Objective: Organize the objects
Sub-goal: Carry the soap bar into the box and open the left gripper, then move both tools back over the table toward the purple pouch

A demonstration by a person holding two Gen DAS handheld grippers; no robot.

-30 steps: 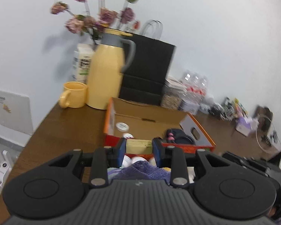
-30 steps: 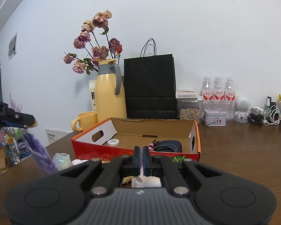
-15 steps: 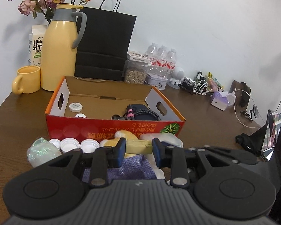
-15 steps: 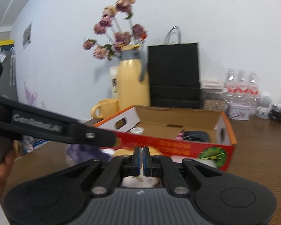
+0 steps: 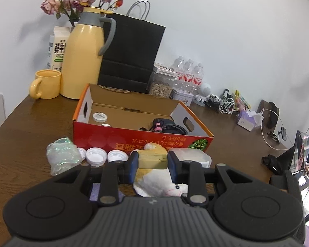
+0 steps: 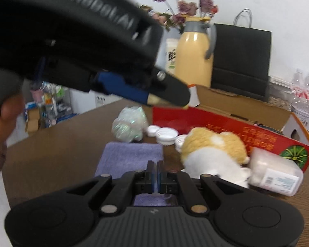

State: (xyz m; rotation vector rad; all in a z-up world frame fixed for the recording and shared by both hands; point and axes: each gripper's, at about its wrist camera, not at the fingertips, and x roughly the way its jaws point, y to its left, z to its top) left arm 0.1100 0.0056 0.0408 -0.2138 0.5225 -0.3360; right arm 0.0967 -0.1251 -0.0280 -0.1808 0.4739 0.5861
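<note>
Yellow block (image 5: 152, 160), flat-sided and slightly scuffed, is pinched in the left claw (image 5: 152, 163), tilted downward above the plush toy (image 5: 154, 182) just before the red box (image 5: 142, 142). Right claw (image 6: 155, 177) (nothing held) is pressed together, angled down over the purple cloth (image 6: 131, 156) on the counter (image 6: 57, 135)

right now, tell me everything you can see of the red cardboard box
The red cardboard box is an open, shallow fruit carton: red printed front with a melon picture, plain brown inside, white end walls with handle cutouts. It sits flat on the wooden table. Inside lie a white lid and black cable bundle.
</note>
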